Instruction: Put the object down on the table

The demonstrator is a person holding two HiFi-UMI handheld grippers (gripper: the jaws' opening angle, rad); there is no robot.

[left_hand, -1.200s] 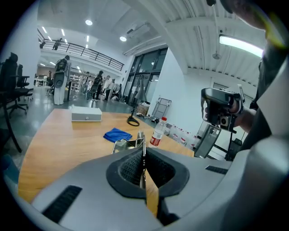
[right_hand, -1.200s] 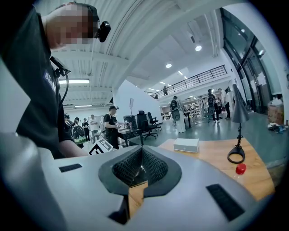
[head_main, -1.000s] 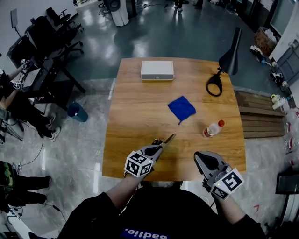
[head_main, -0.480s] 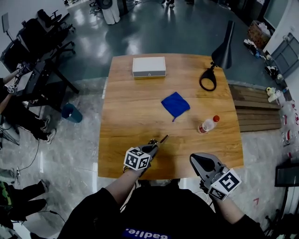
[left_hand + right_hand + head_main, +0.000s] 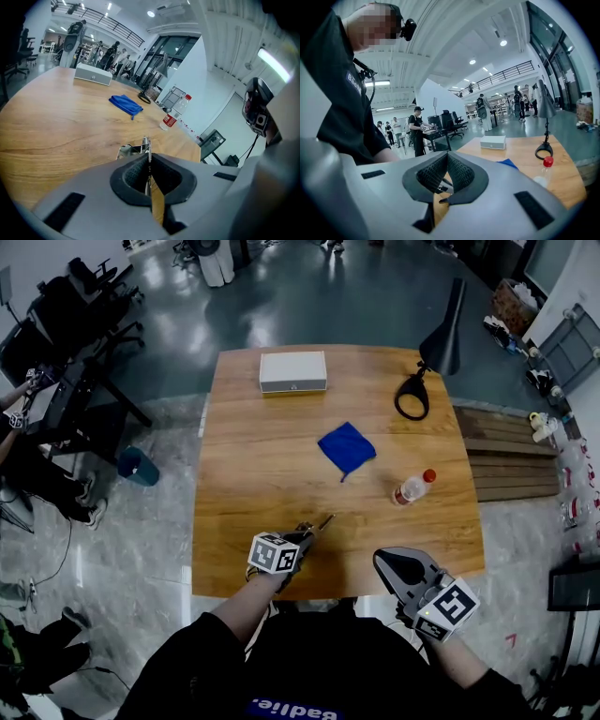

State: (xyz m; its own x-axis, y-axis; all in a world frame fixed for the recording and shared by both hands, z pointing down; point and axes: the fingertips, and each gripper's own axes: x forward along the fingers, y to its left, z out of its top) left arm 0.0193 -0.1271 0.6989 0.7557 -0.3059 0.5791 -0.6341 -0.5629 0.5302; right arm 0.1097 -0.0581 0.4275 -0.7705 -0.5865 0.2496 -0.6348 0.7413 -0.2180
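Working down from the worktop (image 5: 262, 474), we see mostly bare wood spreading ahead of both tools. Far ahead of the left tool (image 5: 305, 534) sits a white box (image 5: 292, 371), closed, so we cannot tell what it holds. That left tool is clamped narrow on the object (image 5: 322, 521). The right tool (image 5: 382, 562), to its right at the near edge, has its jaws together on nothing. Ahead and right of the left tool stands a clear bottle (image 5: 411, 487) with a red cap; we cannot tell whether any liquid is inside. Smallest is the object, a slim metal piece jutting past the left tool's tips, low over the worktop; we cannot tell whether it touches. We judge it stiff, light and slick, so a hold near mid-length, flat faces against the pads, suits it best.
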